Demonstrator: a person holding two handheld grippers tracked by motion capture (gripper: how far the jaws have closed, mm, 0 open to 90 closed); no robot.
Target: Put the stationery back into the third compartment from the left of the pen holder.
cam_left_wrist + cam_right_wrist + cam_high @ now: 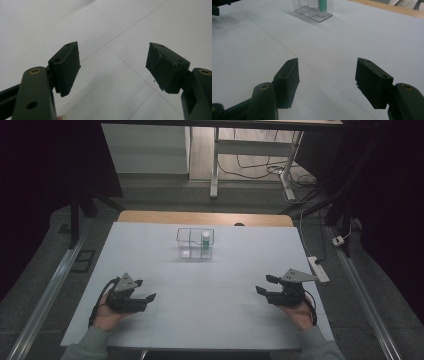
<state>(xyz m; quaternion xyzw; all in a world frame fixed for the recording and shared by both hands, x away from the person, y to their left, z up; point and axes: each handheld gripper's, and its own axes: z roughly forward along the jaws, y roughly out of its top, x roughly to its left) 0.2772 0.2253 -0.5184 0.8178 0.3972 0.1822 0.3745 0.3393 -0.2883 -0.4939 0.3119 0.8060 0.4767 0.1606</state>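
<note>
Both hand-held grippers (145,290) (265,285) agape, empty — clear organizer (195,243), green-capped tube (205,239) far beyond.

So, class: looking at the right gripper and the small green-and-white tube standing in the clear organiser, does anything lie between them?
Nothing visible on the white table lies between the right gripper and the tube. But the tube stands inside the clear organiser, whose walls surround it, so a reach would probably have to come from above.

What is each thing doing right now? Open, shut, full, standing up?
Left tongs: open, holding nothing, low over the table.
Right tongs: open, holding nothing.
Clear box: upright on the table, divided into compartments.
Tube: standing upright in one box compartment.
Table: white top.
</note>
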